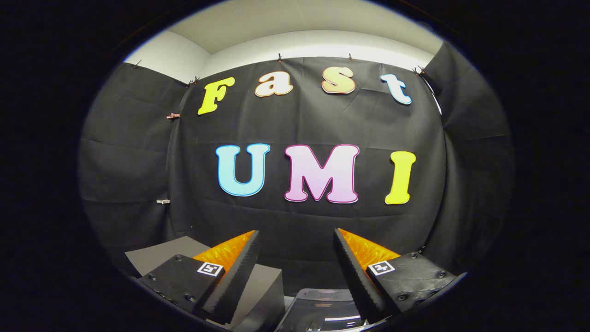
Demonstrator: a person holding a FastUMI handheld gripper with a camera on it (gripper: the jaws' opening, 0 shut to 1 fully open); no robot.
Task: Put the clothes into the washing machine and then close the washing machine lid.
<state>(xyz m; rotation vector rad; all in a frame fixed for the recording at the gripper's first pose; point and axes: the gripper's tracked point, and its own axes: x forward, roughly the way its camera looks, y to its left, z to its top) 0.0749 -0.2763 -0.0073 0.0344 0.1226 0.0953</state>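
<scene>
Washing machine lid below, between spread, empty claw fingers

- The gripper is held up and roughly level, pointing straight ahead toward 12 o'clock.
- Its two fingers stand well apart, one at about 7 o'clock and the other at about 5 o'clock.
- The jaws are spread wide, with nothing between them and neither finger touching anything.
- The inner pads face each other across the gap.
</scene>
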